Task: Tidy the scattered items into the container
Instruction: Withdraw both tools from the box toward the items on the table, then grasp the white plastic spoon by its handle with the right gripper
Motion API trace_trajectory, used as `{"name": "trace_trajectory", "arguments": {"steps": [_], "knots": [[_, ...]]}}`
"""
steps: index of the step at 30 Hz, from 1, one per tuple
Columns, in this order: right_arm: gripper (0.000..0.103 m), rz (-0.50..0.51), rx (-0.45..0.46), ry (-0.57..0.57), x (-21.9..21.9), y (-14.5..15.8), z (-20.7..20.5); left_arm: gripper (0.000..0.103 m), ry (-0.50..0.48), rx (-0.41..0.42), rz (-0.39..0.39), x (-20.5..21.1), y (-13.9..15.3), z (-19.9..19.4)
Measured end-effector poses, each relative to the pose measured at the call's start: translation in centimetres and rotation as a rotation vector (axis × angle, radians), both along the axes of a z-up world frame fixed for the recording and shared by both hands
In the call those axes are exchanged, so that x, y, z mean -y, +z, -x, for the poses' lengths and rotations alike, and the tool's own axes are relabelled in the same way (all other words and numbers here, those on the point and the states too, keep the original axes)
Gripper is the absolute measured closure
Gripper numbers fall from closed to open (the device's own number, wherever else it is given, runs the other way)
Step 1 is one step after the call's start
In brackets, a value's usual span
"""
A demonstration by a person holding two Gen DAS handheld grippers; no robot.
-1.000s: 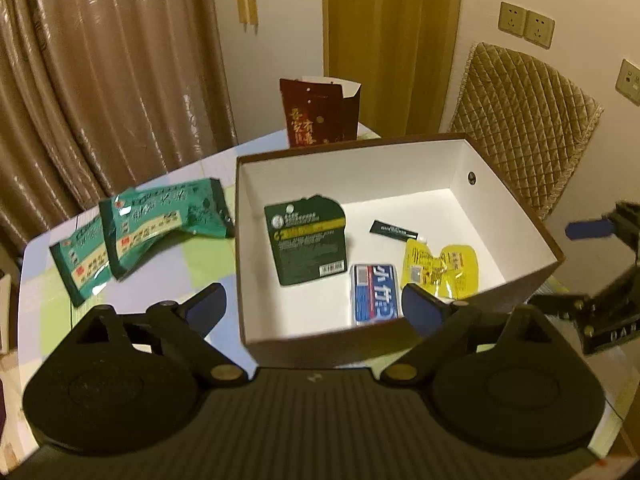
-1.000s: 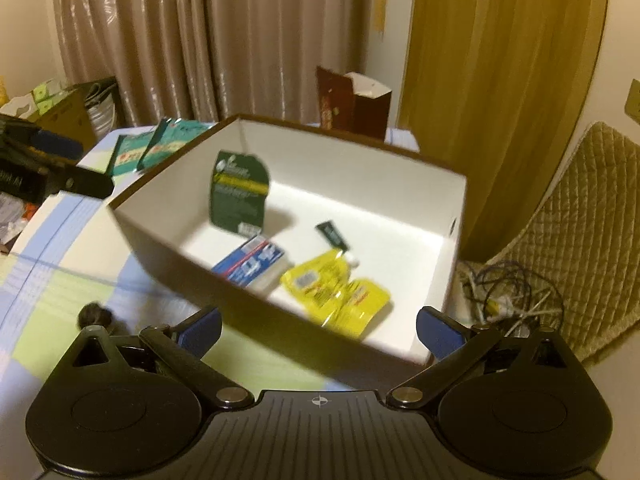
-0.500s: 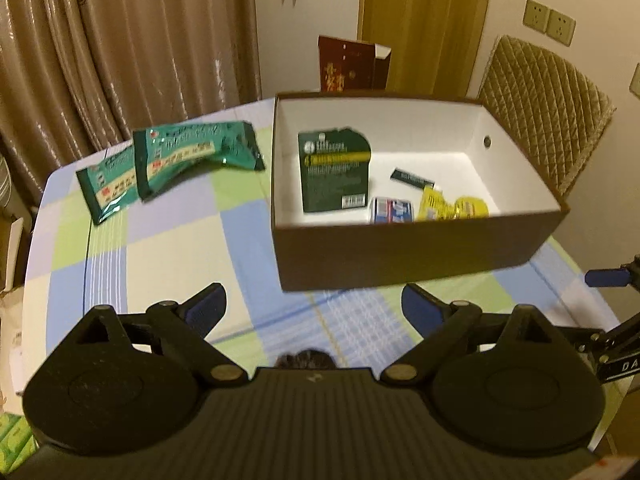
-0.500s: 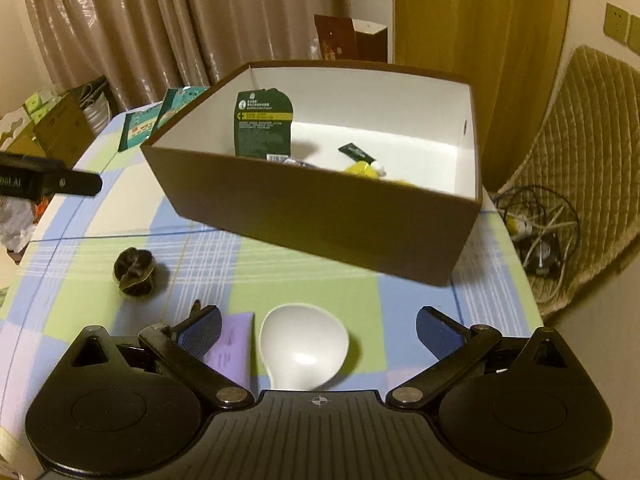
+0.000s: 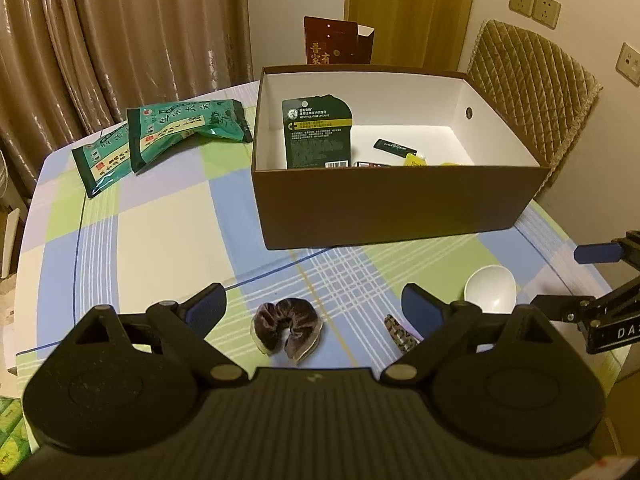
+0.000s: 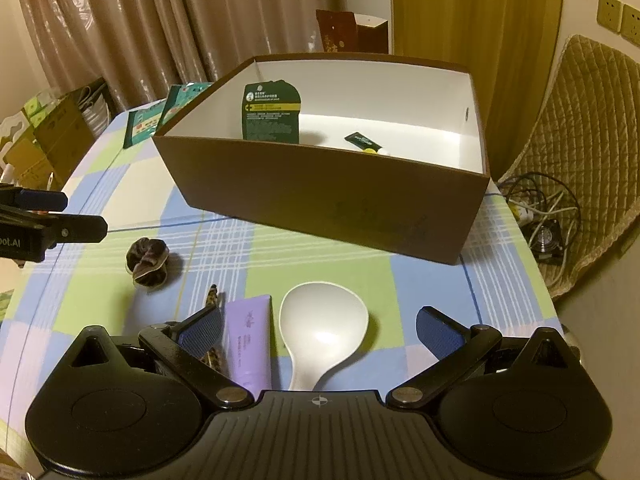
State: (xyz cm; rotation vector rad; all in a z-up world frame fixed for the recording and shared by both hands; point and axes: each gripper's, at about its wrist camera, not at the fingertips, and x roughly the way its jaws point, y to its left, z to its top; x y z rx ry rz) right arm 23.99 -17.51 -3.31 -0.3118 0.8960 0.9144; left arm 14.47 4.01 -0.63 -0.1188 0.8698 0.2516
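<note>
My left gripper (image 5: 314, 310) is spread wide and empty above the checked tablecloth (image 5: 160, 220), and right between its fingers lies the dark velvet scrunchie (image 5: 286, 330). Just to its right is a patterned hair clip (image 5: 400, 334), partly behind my finger. My right gripper (image 6: 318, 330) is spread wide too, holding nothing; the white spoon (image 6: 322, 330) sits bowl-up between its fingers, with the lilac tube (image 6: 248, 344) touching-close on its left, beside the left finger. The hair clip pokes out past that finger in the right view as well.

Farther on, mid-table, stands the brown box (image 5: 400, 204), white inside. In it a dark green card pack (image 5: 318, 136) leans against the left wall, a small black sachet (image 5: 394, 147) lies on the floor, and I can see just the tops of something yellow (image 5: 416, 160) and something red behind the near wall.

Left of the box, two green snack packets (image 5: 180, 130) lie overlapping on the cloth. Beyond the box stands a dark red paper bag (image 5: 334, 42), then the curtains (image 5: 120, 40), and a quilted chair (image 5: 528, 92) to the right.
</note>
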Motion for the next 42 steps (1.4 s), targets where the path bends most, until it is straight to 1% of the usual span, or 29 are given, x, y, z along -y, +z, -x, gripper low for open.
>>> {"name": "trace_trajectory", "arguments": {"steps": [8,15,19,22,23,24,25,27,29,30,31,33,36,38,39,40,42], "knots": [[0.002,0.023,-0.027,-0.003,0.4,-1.1,0.6,0.011,-0.003,-0.033,-0.005,0.5,-1.3,0.7],[0.002,0.035,-0.05,-0.013,0.5,-1.8,0.8,0.011,-0.003,-0.068,0.01,0.9,-2.6,1.2],[0.002,0.03,-0.059,-0.03,1.0,-2.3,0.8,0.011,-0.005,-0.081,0.016,1.1,-3.1,1.4],[0.003,0.002,-0.094,-0.059,1.6,-2.9,0.6,0.011,-0.001,-0.092,0.015,1.0,-3.5,1.4],[0.006,-0.011,-0.111,-0.07,1.9,-3.2,0.5,0.011,0.002,-0.096,0.014,0.9,-3.6,1.5],[0.019,-0.023,-0.139,-0.078,2.1,-3.7,0.4,0.011,0.003,-0.1,0.015,0.8,-3.8,1.5],[0.034,-0.032,-0.175,-0.087,2.2,-4.3,0.1,0.011,0.005,-0.102,0.016,0.7,-3.9,1.5],[0.047,-0.054,-0.256,-0.119,2.6,-5.6,-0.5,0.011,0.01,-0.107,0.019,0.5,-4.1,1.5],[0.055,-0.066,-0.312,-0.146,3.0,-6.8,-0.9,0.011,0.015,-0.111,0.022,0.2,-4.3,1.5],[0.064,-0.07,-0.337,-0.152,3.1,-7.3,-1.1,0.011,0.017,-0.113,0.022,0.1,-4.3,1.5],[0.067,-0.089,-0.354,-0.159,3.5,-7.7,-1.2,0.011,0.018,-0.115,0.023,0.0,-4.4,1.5],[0.069,-0.125,-0.381,-0.163,3.9,-7.9,-1.5,0.011,0.021,-0.118,0.025,-0.2,-4.5,1.5],[0.074,-0.148,-0.402,-0.16,3.7,-8.2,-1.7,0.011,0.028,-0.128,0.029,-0.5,-4.9,1.4],[0.077,-0.132,-0.377,-0.149,3.3,-8.0,-1.5,0.011,0.033,-0.132,0.032,-0.7,-5.1,1.4],[0.084,-0.114,-0.352,-0.142,3.0,-7.9,-1.2,0.011,0.036,-0.132,0.035,-0.8,-5.2,1.3],[0.088,-0.091,-0.321,-0.135,2.6,-7.8,-1.0,0.011,0.037,-0.132,0.037,-0.9,-5.2,1.3],[0.089,-0.059,-0.274,-0.121,2.0,-7.7,-0.5,0.011,0.04,-0.132,0.04,-1.0,-5.3,1.3]]}}
